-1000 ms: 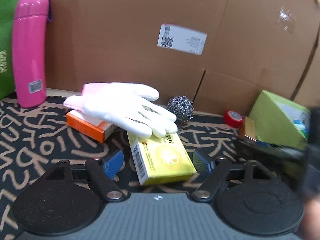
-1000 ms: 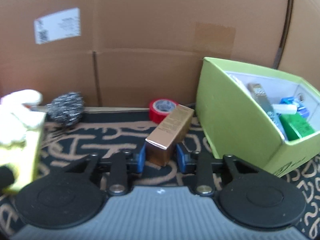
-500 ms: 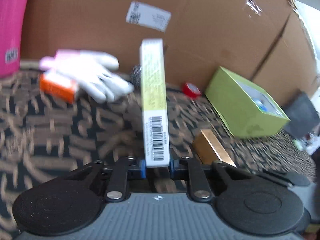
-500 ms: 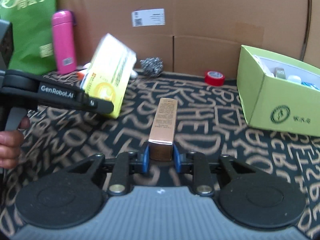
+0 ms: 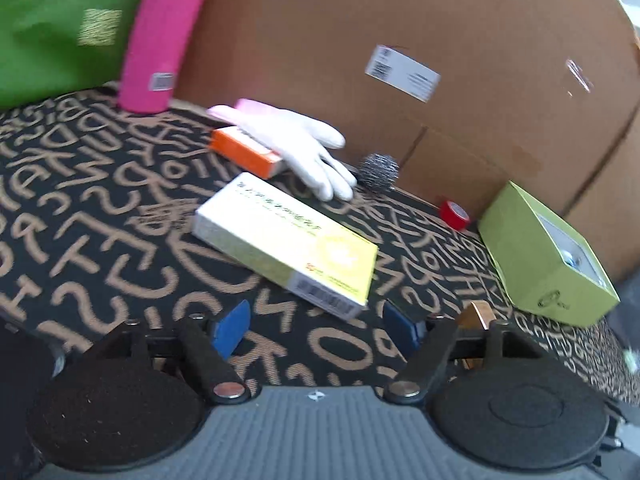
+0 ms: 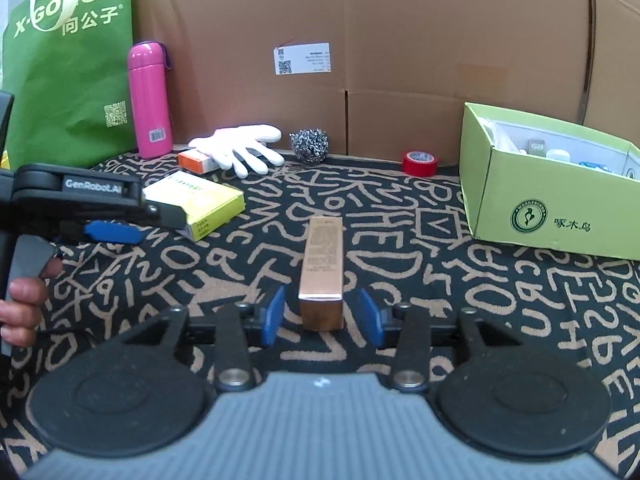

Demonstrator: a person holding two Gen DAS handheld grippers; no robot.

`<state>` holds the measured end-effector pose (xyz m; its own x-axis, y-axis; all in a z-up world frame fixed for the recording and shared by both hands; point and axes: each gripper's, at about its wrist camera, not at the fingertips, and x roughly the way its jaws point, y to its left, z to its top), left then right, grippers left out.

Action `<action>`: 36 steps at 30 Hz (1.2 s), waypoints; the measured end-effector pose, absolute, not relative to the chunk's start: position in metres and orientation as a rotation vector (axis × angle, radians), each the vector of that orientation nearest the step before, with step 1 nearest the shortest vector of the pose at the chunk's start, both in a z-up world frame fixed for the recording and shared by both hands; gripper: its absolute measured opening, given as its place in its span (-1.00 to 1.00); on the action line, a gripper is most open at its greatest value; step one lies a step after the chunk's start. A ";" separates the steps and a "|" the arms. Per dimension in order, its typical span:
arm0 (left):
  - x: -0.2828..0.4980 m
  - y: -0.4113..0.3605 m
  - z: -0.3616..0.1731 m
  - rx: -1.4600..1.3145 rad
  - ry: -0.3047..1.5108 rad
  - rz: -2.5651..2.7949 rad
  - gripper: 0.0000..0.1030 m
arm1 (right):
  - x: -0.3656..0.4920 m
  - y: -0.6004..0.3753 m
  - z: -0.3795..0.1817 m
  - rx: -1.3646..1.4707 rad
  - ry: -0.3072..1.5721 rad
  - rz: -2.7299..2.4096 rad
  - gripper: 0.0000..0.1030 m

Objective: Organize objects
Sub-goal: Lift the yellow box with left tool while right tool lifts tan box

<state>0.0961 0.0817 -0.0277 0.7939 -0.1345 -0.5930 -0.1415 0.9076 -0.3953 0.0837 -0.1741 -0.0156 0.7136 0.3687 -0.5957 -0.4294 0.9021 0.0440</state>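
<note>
Gold carton point(image 6: 322, 268) flat on lettered black mat point(image 6: 500, 280), long axis straight away from right gripper point(image 6: 322, 314); near end between jaws, which have just been opening, pads clear. Yellow medicine box point(image 5: 288, 248) flat, angled, just ahead of left gripper point(image 5: 316, 322) (jaws just opened wide, empty). Cardboard wall point(image 6: 400, 40) behind. Green box point(image 6: 540, 196) contents hard to make out.

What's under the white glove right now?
The white glove lies over an orange box, covering its back part; the box's near end sticks out. The fingertips rest on the patterned cloth. Whatever else is beneath the palm is hidden.
</note>
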 end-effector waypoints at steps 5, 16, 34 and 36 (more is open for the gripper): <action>0.123 0.083 -0.026 -0.399 0.660 0.070 0.58 | 0.084 -0.174 -0.016 -0.085 0.639 0.445 -0.14; 0.220 0.049 -0.026 -0.156 0.825 0.111 0.92 | 0.084 -0.173 -0.020 -0.071 0.662 0.440 -0.06; 0.108 0.042 -0.020 0.002 0.722 -0.103 0.59 | 0.094 -0.164 -0.023 -0.056 0.676 0.478 -0.06; 0.104 0.041 -0.021 0.014 0.728 -0.100 0.59 | 0.096 -0.161 -0.022 -0.070 0.670 0.478 -0.06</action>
